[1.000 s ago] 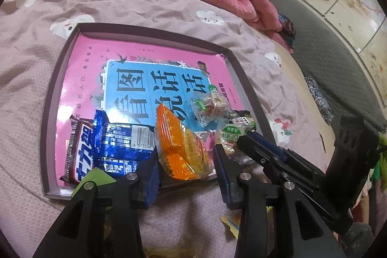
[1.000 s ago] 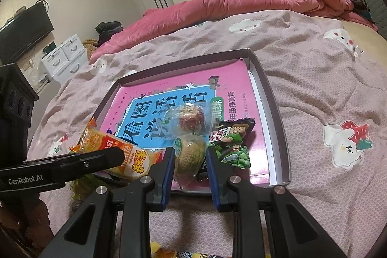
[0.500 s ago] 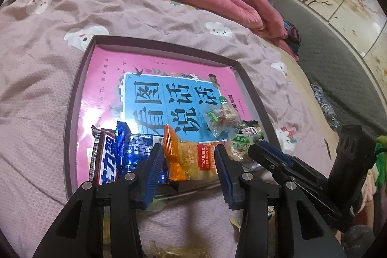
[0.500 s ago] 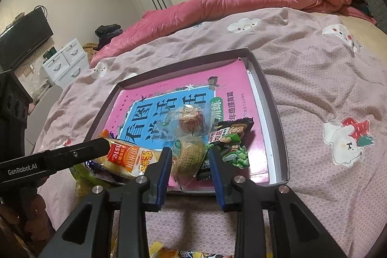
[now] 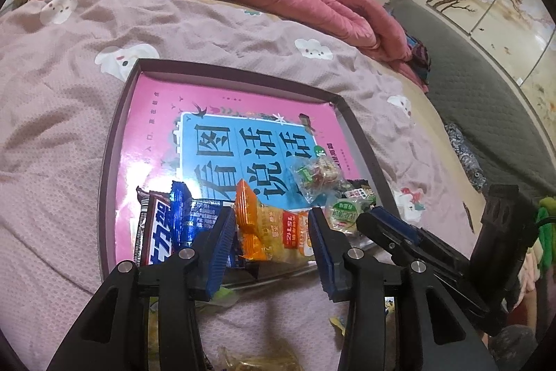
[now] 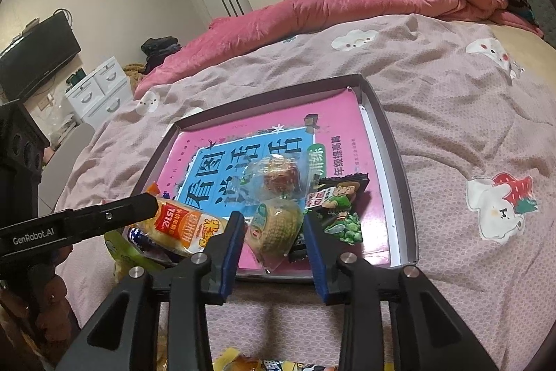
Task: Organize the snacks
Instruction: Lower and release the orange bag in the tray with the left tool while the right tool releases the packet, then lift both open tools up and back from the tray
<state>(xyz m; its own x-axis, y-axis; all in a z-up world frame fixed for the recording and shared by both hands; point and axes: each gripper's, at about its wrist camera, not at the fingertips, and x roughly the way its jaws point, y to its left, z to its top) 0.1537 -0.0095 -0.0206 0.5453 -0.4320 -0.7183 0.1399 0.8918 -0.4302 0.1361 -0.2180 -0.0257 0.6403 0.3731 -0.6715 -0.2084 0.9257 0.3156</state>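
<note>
Left wrist view. A shallow dark-rimmed cardboard tray (image 5: 114, 141), lined with a pink and blue printed sheet, is shown lying on the pink patterned bedspread (image 5: 52, 99). Along its near edge a brown chocolate bar wrapper (image 5: 154, 232), a blue foil snack packet (image 5: 194, 214) and an orange-and-yellow snack packet (image 5: 274, 232) are seen in a row; the last lies between the spread fingers of the left gripper (image 5: 271, 232), and whether it is touched cannot be told. A clear-wrapped sweet (image 5: 318, 172) and a green-labelled round pastry (image 5: 344, 214) are seen further right. More wrappers (image 5: 257, 360) are visible on the bedspread below the gripper, outside the tray.

Right wrist view. The right gripper (image 6: 274, 235) is held with its jaws apart, flanking the round pastry without clamping it. A black and green pea-snack packet (image 6: 338, 207) is seen just beside the pastry, inside the tray. A yellow packet (image 6: 239, 362) remains outside, at the lower edge.

Progress. About six snacks are judged placed; several loose ones are judged left to gather.
</note>
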